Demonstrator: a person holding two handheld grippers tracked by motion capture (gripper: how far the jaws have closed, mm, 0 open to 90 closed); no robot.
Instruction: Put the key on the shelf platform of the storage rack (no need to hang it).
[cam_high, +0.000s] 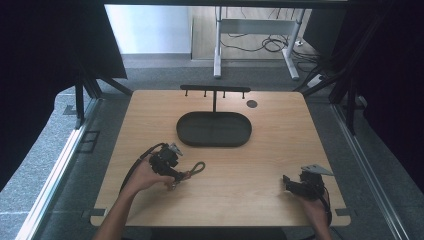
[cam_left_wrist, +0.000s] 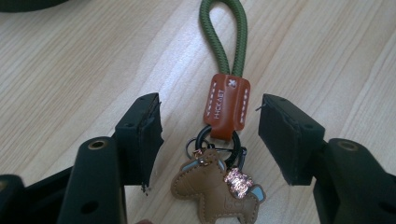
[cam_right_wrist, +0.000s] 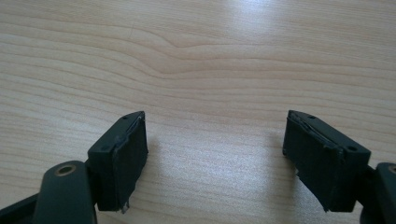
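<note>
We see one keychain (cam_high: 187, 172) lying on the wooden surface (cam_high: 260, 165), on the near side of the single black oval tray (cam_high: 214, 128) and toward the tray's left end. It counts one green cord loop (cam_left_wrist: 224, 39), one orange leather tab (cam_left_wrist: 227, 106), one black ring (cam_left_wrist: 217, 140), one brown horse-shaped charm (cam_left_wrist: 212, 189) and one small pink sparkly charm (cam_left_wrist: 238, 181). The left gripper (cam_left_wrist: 209, 122) sits over the keychain with its two jaws apart, one on each side of the leather tab and touching neither it nor the cord. One left hand (cam_high: 145, 176) holds that gripper, near the tray's near left rim. One T-shaped black rack (cam_high: 215, 90) stands just behind the tray, and we count four short pegs hanging from its bar. The right gripper (cam_right_wrist: 215, 149) rests well away from the tray, toward the near right corner of the surface, with its two jaws wide apart over bare wood. One right hand (cam_high: 312, 200) holds it.
</note>
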